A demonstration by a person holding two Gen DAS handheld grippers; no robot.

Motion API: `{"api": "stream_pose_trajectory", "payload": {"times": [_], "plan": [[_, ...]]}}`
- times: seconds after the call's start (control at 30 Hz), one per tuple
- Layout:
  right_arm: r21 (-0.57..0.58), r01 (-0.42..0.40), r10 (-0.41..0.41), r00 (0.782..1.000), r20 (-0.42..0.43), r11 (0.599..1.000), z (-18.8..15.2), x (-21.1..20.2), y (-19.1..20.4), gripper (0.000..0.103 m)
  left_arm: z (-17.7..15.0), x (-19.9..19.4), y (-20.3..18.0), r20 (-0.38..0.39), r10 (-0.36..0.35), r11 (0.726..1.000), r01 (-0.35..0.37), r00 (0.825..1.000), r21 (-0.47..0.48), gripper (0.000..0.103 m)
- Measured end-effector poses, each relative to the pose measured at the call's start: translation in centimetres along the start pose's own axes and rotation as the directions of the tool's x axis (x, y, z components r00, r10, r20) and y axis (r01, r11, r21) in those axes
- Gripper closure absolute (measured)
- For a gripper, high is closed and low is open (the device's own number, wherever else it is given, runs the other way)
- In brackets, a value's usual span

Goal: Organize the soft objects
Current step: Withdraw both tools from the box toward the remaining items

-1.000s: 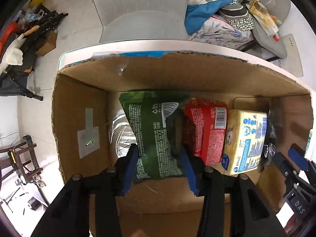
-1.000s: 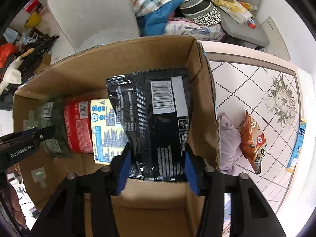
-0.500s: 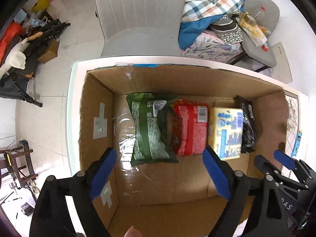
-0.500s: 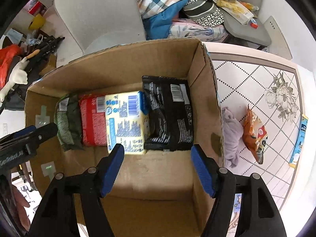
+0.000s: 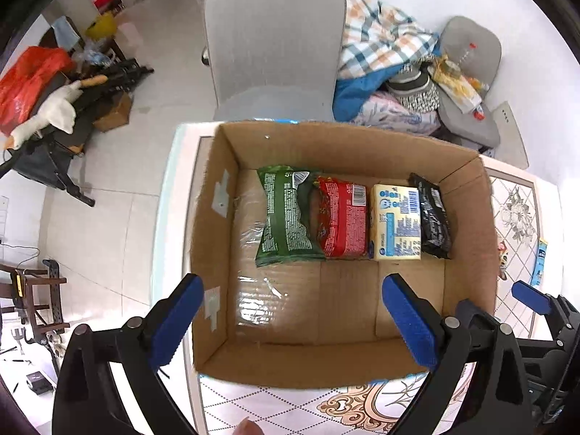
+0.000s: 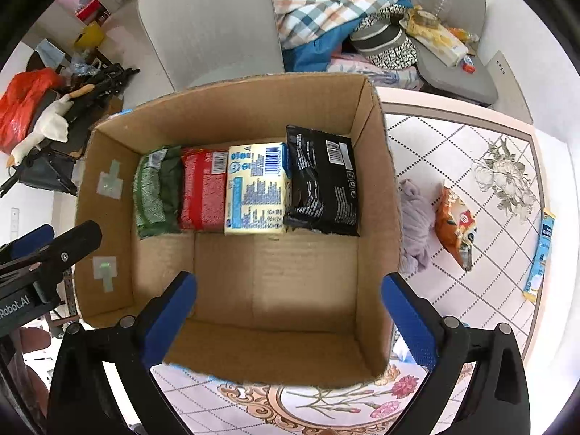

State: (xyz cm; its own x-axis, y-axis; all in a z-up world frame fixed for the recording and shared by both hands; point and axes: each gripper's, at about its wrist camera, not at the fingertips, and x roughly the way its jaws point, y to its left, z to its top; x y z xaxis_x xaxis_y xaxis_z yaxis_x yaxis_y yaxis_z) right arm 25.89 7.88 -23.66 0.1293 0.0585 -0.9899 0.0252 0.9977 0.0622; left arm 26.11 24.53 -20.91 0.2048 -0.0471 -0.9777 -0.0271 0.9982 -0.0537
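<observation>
— Where are the grippers?

— Both hover above the cardboard box (image 5: 214, 239), looking down into it. The left gripper (image 5: 293, 320) has its blue fingers spread wide and holds nothing; the right gripper (image 6: 290, 320) is just as wide and also empty.

— And the soft packs?

— Four lie in a row against the box's far wall, each touching the next: green packet (image 5: 286, 217), red packet (image 5: 340, 219), yellow pack (image 5: 395, 226), black packet (image 5: 431, 215).

— Does one camera see more?

— The right wrist view shows the black packet (image 6: 322, 177) broad and flat against the box's right wall; from the left it looks thin. It also shows a lilac cloth (image 6: 417, 226) just outside that wall, beside an orange snack bag (image 6: 455, 226), and a blue sachet (image 6: 540, 257) well apart on the patterned tablecloth (image 6: 471, 137).

— Behind the box?

— A grey chair (image 5: 273, 36) and heaped plaid fabric (image 5: 377, 41).
</observation>
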Motion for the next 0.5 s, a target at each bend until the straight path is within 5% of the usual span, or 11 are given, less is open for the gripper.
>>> {"api": "stream_pose_trajectory", "payload": {"times": [0.5], "plan": [[-0.047,-0.064,0.070,0.986,0.154,0.997,-6.4,-10.2,0.2,0.000,-6.1,-9.8,-1.4,0.151,-0.024,1.000,0.026,0.988,-0.009,0.002]]}}
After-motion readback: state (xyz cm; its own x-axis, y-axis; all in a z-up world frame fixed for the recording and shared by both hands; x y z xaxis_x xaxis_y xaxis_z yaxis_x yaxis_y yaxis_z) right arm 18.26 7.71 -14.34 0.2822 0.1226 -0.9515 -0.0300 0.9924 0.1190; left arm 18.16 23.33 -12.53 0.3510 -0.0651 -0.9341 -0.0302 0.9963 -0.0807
